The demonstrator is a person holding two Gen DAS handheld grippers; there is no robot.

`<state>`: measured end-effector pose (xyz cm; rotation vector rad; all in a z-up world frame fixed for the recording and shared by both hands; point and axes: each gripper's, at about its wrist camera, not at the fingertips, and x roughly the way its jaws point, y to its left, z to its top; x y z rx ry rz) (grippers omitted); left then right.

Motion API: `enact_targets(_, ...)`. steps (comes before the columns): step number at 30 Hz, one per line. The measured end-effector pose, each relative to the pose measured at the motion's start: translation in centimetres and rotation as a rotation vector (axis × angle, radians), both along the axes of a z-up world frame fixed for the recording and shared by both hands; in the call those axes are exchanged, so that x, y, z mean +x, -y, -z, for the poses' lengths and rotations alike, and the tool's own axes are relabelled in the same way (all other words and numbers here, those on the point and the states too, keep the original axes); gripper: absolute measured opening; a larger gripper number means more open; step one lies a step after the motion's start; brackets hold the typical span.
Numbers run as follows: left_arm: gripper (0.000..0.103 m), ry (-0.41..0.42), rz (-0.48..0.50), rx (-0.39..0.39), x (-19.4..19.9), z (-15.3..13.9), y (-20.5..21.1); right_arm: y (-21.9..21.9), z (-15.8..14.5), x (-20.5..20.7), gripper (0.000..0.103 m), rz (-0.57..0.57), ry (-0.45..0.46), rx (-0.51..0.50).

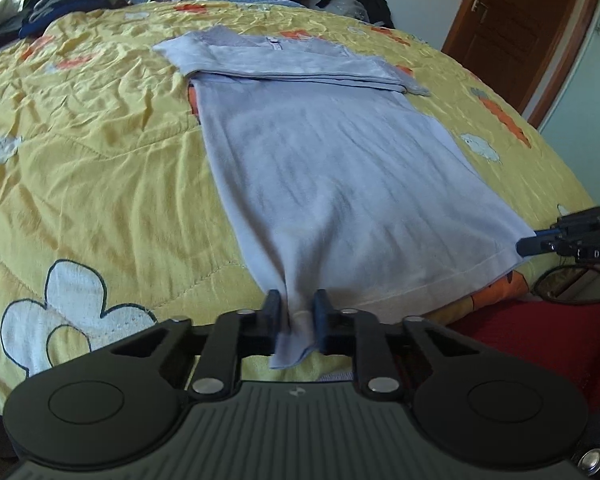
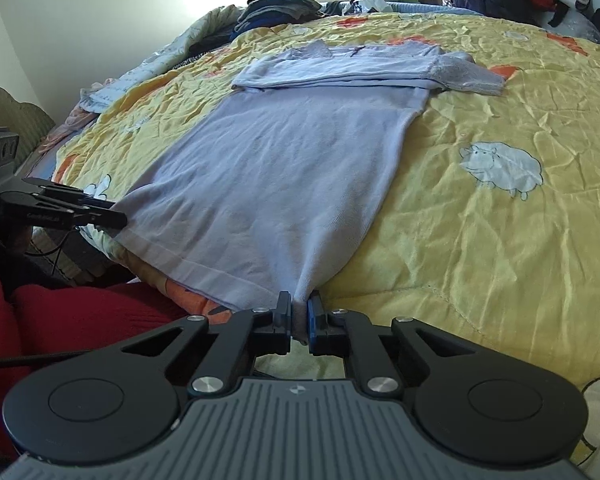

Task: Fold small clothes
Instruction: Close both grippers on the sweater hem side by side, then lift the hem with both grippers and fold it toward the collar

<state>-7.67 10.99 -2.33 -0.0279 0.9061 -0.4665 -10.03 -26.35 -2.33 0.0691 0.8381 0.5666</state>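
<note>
While both grippers pinch the hem, your main risk is an uneven lift. The left gripper (image 1: 296, 316) is nearly closed on the near left hem corner of the lilac shirt (image 1: 328, 168); the right gripper (image 2: 299, 320) is clamped the same way on the near right corner. Each holds only a thin bunch of cloth. The shirt lies flat on the yellow quilt (image 1: 100, 152), sleeves already folded across the top, hem at the near bed edge.

What could go wrong, as I judge it:
- Thin knit could slip out of one grip if you pull up fast, so the hem drops and the fold goes skewed.
- Raising one hand ahead of the other would twist the body and leave a diagonal crease.
- Dragging instead of lifting could pull the folded sleeves (image 2: 340, 72) out of place or ruck the quilt.
- Overshooting toward the collar (image 1: 274, 44) leaves the hem past the shoulder line.
- The left-hand pinch may have caught one layer only; I cannot tell.
</note>
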Motion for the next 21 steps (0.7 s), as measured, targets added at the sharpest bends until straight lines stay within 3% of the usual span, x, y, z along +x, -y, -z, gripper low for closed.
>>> enact_targets(6, 0.008, 0.064, 0.009, 0.008, -0.6, -0.6, 1.0, 0.9, -0.7, 0.1, 0.011, 0.036, 0.031, 0.066)
enact_targets(14, 0.008, 0.200, -0.017, -0.062, -0.6, -3.5, 1.3, 0.4, -2.1, 0.8, 0.011, 0.064, 0.118, 0.091)
enact_targets(21, 0.005, 0.264, -0.066, -0.125, 0.0, -4.7, 0.8, -0.3, -3.4, 1.6, 0.011, 0.073, 0.183, 0.095)
